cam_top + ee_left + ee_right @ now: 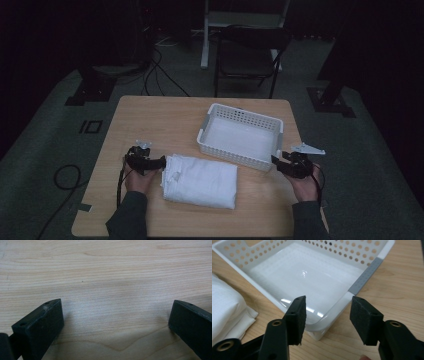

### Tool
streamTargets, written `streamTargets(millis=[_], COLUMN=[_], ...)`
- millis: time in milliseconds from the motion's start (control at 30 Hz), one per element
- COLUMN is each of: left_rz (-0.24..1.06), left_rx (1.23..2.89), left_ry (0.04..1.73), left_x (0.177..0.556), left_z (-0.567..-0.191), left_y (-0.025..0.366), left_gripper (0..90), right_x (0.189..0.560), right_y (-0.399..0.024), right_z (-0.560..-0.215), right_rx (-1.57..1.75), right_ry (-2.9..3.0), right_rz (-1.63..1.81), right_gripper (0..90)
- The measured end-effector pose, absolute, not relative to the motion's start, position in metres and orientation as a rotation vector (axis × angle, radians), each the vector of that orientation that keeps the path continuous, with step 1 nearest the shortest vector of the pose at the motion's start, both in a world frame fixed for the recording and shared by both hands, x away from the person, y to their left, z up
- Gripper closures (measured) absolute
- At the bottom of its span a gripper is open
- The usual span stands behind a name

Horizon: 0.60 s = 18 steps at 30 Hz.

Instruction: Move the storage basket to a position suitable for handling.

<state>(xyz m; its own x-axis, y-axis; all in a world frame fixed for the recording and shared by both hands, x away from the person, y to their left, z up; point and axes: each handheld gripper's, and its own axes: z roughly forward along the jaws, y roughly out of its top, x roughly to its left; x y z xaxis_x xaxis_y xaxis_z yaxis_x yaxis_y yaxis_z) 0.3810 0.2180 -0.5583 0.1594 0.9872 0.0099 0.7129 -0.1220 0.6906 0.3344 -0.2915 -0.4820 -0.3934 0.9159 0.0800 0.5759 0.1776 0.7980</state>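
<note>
A folded white cloth (201, 180) lies on the wooden table (150, 120), near the front middle. Behind it to the right stands a white perforated basket (240, 155) with nothing in it. My left gripper (161, 162) sits at the cloth's left edge. In the left gripper view its jaws (116, 307) stand wide open over bare wood. My right gripper (275, 160) is at the basket's near right corner. In the right gripper view its jaws (328, 303) are apart, just short of the basket's rim (322, 326) and not touching it. The cloth (224, 307) lies at the left.
A dark folding chair (247, 55) stands on the floor behind the table, with cables (160, 75) trailing to its left. A cable loop (67, 177) lies on the floor left of the table. The person's sleeves enter from the front edge.
</note>
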Motion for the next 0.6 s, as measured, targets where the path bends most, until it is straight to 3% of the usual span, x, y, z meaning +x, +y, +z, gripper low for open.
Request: streamTargets(millis=[367, 600], left_rz=[0.651, 0.653], left_rx=[1.904, 1.897], left_ry=[1.604, 1.619], left_x=[0.38, 0.378], left_z=[-0.557, -0.553], left_y=[0.219, 0.224], left_gripper=[1.4, 13.8], right_x=[0.341, 0.346], right_y=[-0.287, -0.282], right_z=[-0.487, -0.486], right_rx=[1.421, 1.41], right_ry=[2.05, 2.057], right_rz=[1.059, 1.035], right_gripper=[60.2, 60.4])
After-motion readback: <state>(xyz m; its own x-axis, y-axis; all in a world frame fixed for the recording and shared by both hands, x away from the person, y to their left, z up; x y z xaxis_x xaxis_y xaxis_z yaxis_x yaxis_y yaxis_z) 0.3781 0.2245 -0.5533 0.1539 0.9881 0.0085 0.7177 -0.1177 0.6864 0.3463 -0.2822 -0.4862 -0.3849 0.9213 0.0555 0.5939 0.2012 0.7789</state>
